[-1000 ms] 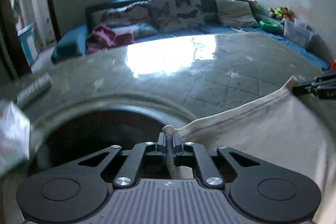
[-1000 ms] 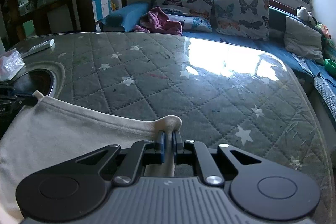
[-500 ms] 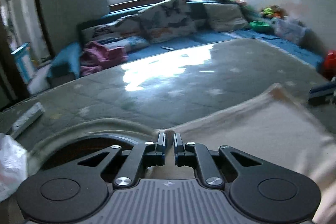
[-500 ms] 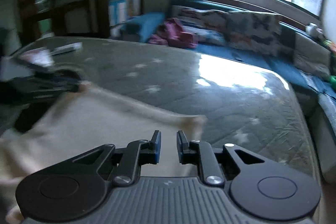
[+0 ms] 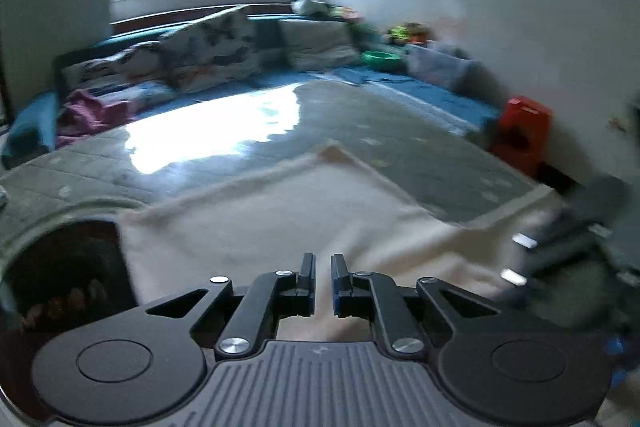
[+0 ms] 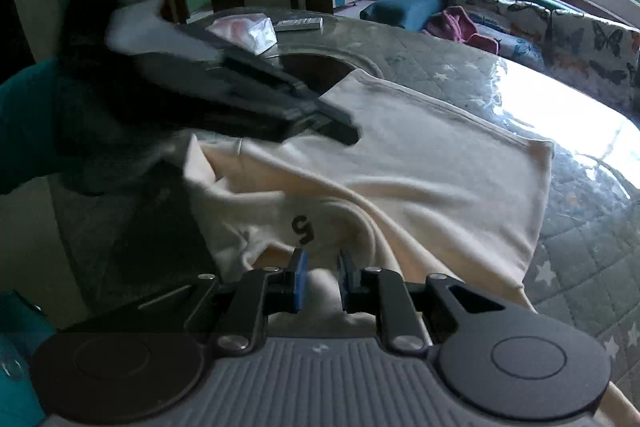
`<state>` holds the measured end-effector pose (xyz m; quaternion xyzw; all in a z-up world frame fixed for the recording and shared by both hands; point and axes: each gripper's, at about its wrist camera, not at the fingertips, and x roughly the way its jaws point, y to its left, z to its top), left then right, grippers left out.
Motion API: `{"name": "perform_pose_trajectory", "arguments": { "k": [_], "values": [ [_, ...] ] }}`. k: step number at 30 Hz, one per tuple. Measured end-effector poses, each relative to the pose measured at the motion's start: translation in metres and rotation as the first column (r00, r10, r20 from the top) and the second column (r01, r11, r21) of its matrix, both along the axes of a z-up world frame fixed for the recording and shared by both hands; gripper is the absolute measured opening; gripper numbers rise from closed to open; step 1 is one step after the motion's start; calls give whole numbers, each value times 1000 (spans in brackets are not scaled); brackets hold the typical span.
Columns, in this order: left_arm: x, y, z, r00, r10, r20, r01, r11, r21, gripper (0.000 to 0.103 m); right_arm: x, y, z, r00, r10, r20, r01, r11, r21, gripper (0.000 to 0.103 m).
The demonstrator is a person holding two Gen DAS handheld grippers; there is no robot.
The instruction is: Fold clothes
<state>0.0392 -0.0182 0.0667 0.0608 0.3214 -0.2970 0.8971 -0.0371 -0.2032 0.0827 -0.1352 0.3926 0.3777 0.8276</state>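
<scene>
The cream garment (image 6: pixel 420 163) lies spread on the quilted star-patterned desk (image 6: pixel 568 247), its near part bunched in folds. Both claws are released and hold nothing: the left claw (image 5: pixel 322 269) and the right claw (image 6: pixel 322 277) hover over its near edge, fingers apart

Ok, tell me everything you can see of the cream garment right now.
The cream garment is a soft, knit-looking top with stitched hems, lying mostly flat on the quilted star-print table cover. Its far edge is spread with one corner pointing toward the sofa; the near part is bunched in folds, and a dark "5" mark shows there. One edge overlaps the round dark opening. The left gripper and right gripper are both open above it, gripping nothing.
</scene>
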Motion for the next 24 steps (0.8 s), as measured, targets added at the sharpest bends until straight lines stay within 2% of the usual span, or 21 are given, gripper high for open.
{"name": "perform_pose_trajectory", "arguments": {
  "k": [2,7,9,11,12,15,20,22,24],
  "values": [
    [-15,-4,-3,1000,-27,-5,27,1000,13,10,-2,0,-1,1000,-6,-6,6,1000,7,16],
    [-43,-18,-16,998,-68,-16,69,995,66,28,-7,7,-13,1000,-20,11,21,999,-32,16],
    [-44,-23,-22,997,-69,-26,71,994,87,29,-9,6,-17,999,-33,24,35,998,-46,14],
    [-44,-27,-28,996,-71,-45,75,993,93,28,-12,5,-19,999,-44,31,46,998,-49,9],
    [-48,-24,-27,997,-66,-33,68,994,83,27,-14,4,-19,998,-48,33,50,998,-46,6],
    [-57,-17,-24,999,-49,3,48,997,53,7,-23,-1,-14,997,-57,49,59,998,-27,5],
    [-74,-4,-19,998,-18,61,18,1000,1,5,-41,-14,4,995,-59,81,57,998,22,5],
    [-86,6,-16,996,-6,93,10,999,-43,5,-50,-20,7,997,-44,66,43,999,24,5],
    [-99,14,-19,996,-29,85,34,997,-66,5,-58,-26,10,998,-29,52,28,999,27,5]
  ]
}}
